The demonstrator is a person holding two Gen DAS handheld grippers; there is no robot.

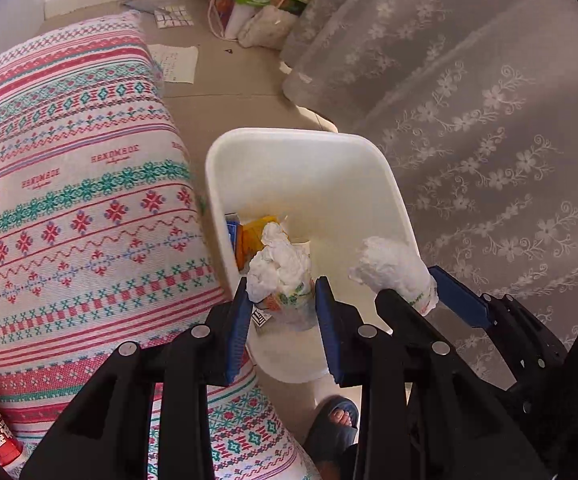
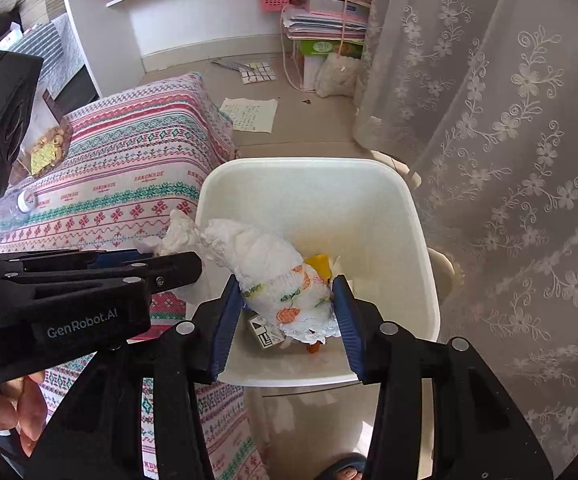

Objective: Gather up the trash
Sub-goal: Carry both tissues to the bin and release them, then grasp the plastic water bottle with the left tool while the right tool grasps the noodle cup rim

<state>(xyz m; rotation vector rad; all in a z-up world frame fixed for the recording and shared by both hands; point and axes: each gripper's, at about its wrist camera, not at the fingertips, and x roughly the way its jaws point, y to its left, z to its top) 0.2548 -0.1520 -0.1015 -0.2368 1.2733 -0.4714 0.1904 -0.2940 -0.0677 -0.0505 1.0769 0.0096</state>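
Note:
A white trash bin [image 1: 301, 140] [image 2: 313, 168] stands on the floor beside the patterned bed, with orange and blue wrappers [image 1: 251, 236] at its bottom. My left gripper [image 1: 283, 300] is shut on a crumpled white tissue wad [image 1: 279, 264] over the bin; it shows in the right wrist view [image 2: 181, 236] too. My right gripper [image 2: 287, 304] is shut on a second crumpled wad with an orange and green print [image 2: 273, 276], held over the bin. That wad and gripper also show in the left wrist view [image 1: 393, 272].
The bed with a red and green patterned cover [image 1: 73, 184] [image 2: 129, 168] lies left of the bin. A lace curtain [image 1: 489, 120] [image 2: 509, 160] hangs on the right. Papers [image 2: 251, 114] and stacked boxes [image 2: 325, 32] sit on the floor behind. A slippered foot [image 1: 337, 420] is below.

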